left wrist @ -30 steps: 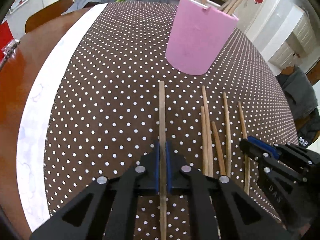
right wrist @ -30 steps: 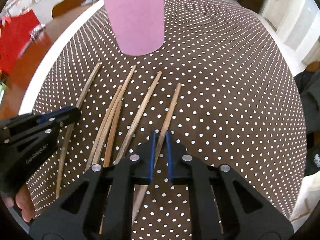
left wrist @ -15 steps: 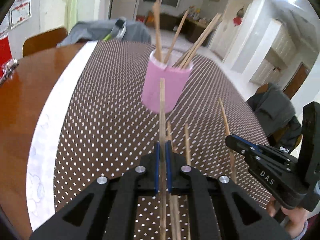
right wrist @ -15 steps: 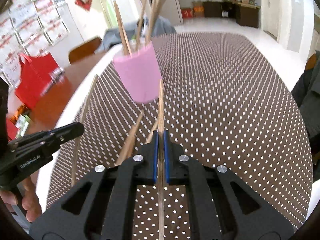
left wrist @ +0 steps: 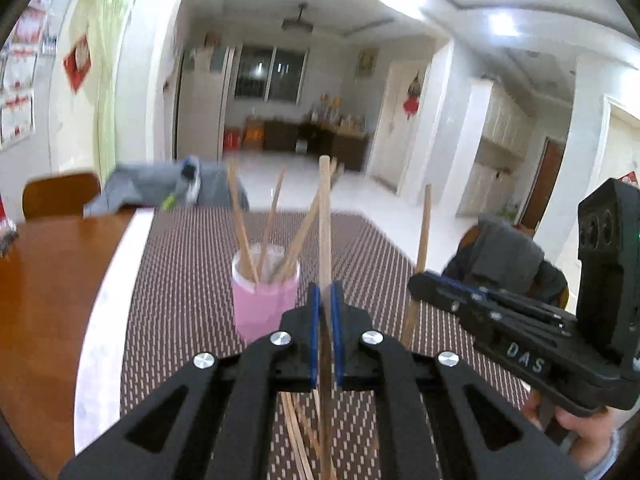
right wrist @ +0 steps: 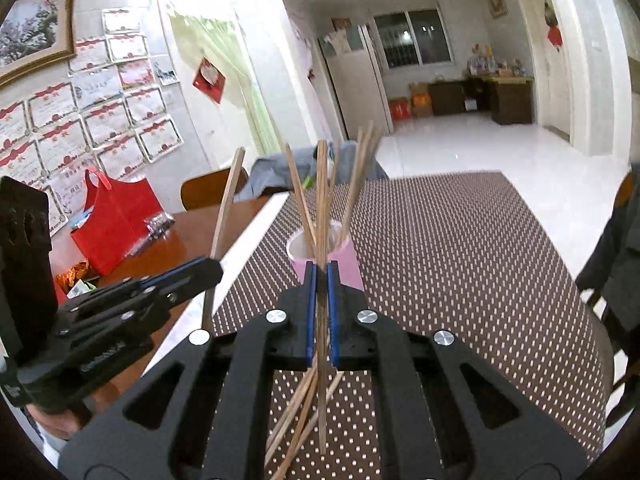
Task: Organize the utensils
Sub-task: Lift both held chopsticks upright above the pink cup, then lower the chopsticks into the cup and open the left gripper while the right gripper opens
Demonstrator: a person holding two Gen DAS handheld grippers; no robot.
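Observation:
My left gripper (left wrist: 325, 300) is shut on a wooden chopstick (left wrist: 325, 216) that stands nearly upright between its blue pads. My right gripper (right wrist: 321, 280) is shut on another chopstick (right wrist: 321, 184), also raised. Ahead of both stands a pink cup (left wrist: 265, 300) on the dotted cloth, with several chopsticks leaning in it; in the right wrist view the pink cup (right wrist: 348, 258) shows just behind the pads. Loose chopsticks (right wrist: 298, 408) lie on the cloth below the grippers. The right gripper (left wrist: 422, 282) shows at the right of the left wrist view, the left gripper (right wrist: 208, 270) at the left of the right wrist view.
A brown white-dotted tablecloth (right wrist: 460, 264) covers a wooden table (left wrist: 44, 288). A red bag (right wrist: 116, 220) sits on the table's left side. Chairs with grey clothing (left wrist: 504, 256) stand around the table. A person's hand (left wrist: 588, 440) holds the right gripper.
Both grippers rose off the cloth and tilted upward, each carrying its chopstick. The view went from looking down at the table to looking across at the cup and room.

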